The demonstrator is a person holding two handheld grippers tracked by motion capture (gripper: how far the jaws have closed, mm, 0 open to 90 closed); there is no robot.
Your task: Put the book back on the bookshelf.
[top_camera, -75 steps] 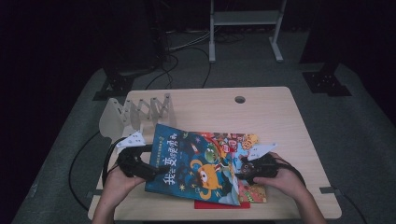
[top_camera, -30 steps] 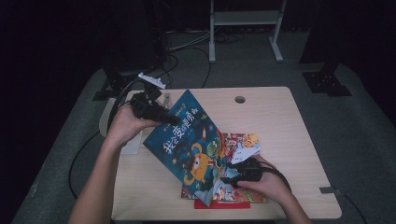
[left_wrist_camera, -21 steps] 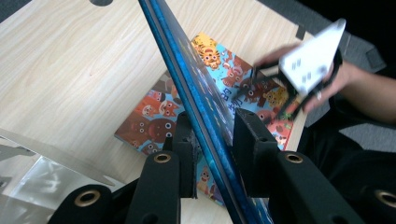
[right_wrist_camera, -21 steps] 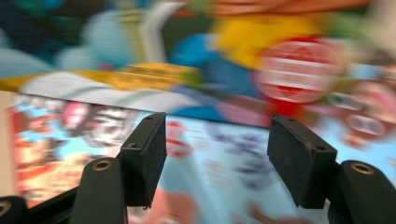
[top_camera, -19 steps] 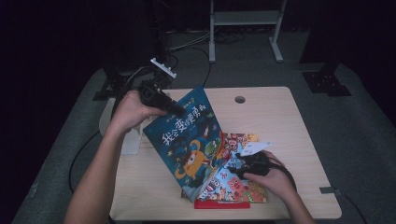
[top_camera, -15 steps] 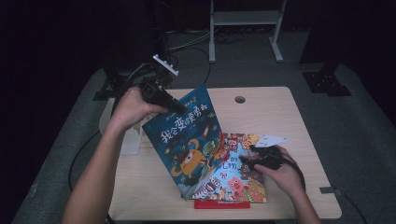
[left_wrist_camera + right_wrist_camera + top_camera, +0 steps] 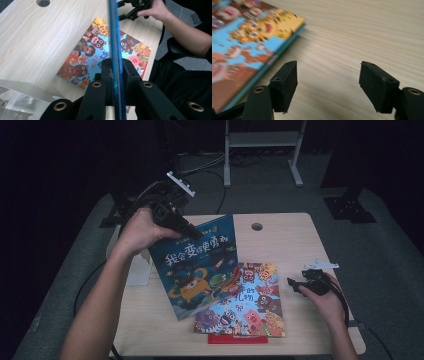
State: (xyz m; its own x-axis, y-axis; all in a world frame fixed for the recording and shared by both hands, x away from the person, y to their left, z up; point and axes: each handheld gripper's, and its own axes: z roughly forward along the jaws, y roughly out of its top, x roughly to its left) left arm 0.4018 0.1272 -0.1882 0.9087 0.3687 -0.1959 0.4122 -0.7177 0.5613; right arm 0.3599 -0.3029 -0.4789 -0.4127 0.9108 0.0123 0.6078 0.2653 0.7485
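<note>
Overhead, the left hand-held gripper [image 7: 192, 231] lifts the blue book [image 7: 197, 265] tilted above the tabletop [image 7: 290, 240], its lower edge at seven o'clock over the animal book [image 7: 245, 300]. In the left gripper view the jaws are clamped on the blue book's edge [image 7: 115, 50]. In the right gripper view the right hand-held gripper [image 7: 328, 82] gapes wide, holding nothing, with the animal book [image 7: 244, 47] at ten o'clock.

The lifted book [image 7: 197, 265] has a deep blue cover with white characters and an orange monster (green touches beside it). The flat book [image 7: 245, 301] is light blue, crowded with brown, orange and yellow animal faces, over pale wood-grain table [image 7: 285, 240]. The gripper jaws are black.
</note>
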